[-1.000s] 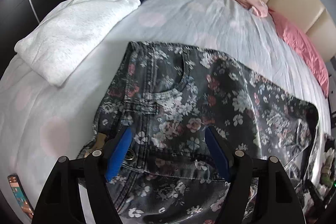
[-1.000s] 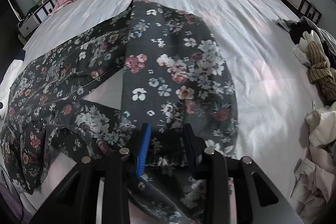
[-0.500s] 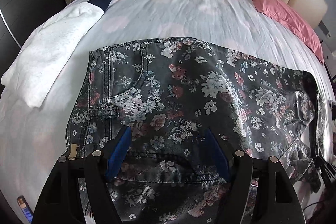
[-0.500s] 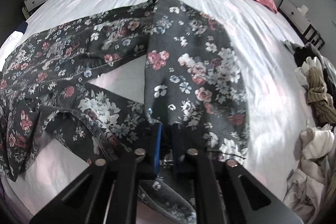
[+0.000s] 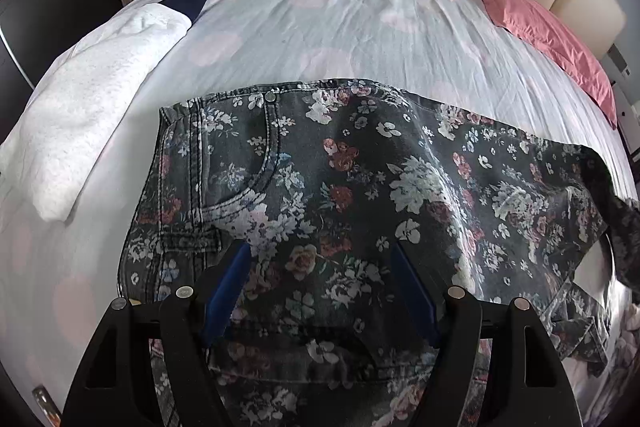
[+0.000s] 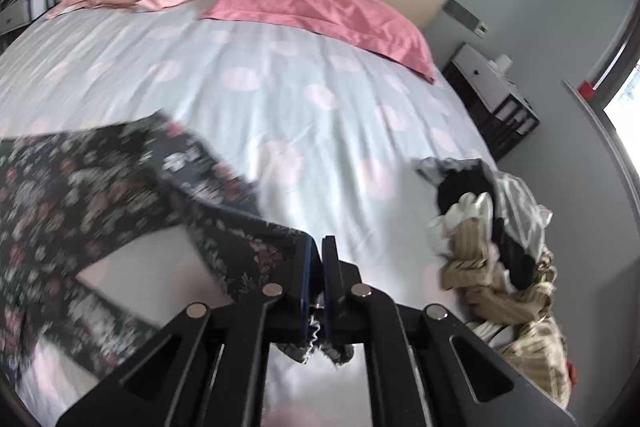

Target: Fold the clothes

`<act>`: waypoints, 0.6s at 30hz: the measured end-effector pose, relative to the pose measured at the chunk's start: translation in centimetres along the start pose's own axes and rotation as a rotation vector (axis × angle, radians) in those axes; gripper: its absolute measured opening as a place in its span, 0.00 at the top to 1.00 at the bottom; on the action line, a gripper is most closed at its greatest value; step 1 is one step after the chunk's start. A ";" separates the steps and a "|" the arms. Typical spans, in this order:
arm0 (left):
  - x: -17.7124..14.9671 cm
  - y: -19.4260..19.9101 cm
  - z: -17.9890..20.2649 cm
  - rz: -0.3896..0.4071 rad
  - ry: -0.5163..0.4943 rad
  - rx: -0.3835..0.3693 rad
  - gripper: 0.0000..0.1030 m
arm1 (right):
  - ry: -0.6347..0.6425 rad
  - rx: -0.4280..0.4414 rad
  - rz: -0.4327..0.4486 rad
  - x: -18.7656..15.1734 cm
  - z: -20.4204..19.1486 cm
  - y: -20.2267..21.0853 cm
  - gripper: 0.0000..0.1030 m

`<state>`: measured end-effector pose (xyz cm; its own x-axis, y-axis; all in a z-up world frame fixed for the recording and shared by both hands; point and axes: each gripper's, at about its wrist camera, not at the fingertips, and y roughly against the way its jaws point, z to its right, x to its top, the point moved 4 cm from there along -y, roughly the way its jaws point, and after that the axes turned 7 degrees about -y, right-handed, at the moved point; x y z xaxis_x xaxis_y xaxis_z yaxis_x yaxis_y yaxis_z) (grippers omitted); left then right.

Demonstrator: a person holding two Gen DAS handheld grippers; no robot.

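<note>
Our left gripper [image 5: 320, 267] over floral jeans [image 5: 340, 187], jaws wide, blue pads astride waistband area, nothing pinched. Jeans spread on bed [image 5: 320, 27]; folded white garment [image 5: 92, 99] beside jeans' waist end. Our right gripper [image 6: 316, 279] just closed, jaws narrow, clamped on jeans' hem, leg lifted off bed. Unfolded clothes pile [image 6: 492, 239] well apart from jeans.

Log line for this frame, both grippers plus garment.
left gripper: open over waistband | right gripper: shut on hem, jaws just closed | floral jeans: on bed, unfolded
</note>
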<state>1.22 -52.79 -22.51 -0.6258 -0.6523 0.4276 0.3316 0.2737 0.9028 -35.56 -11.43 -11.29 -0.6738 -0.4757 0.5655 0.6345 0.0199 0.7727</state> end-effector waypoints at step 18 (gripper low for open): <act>2.2 -2.3 0.3 0.011 -0.039 0.005 0.29 | -0.169 -0.210 -0.095 8.3 6.6 -11.3 0.84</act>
<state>-1.16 -54.65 -23.57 -0.6494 -0.6207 0.4392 0.3357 0.2842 0.8981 -50.80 -9.78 -13.38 -0.7764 -0.3127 0.5472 0.6182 -0.2086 0.7579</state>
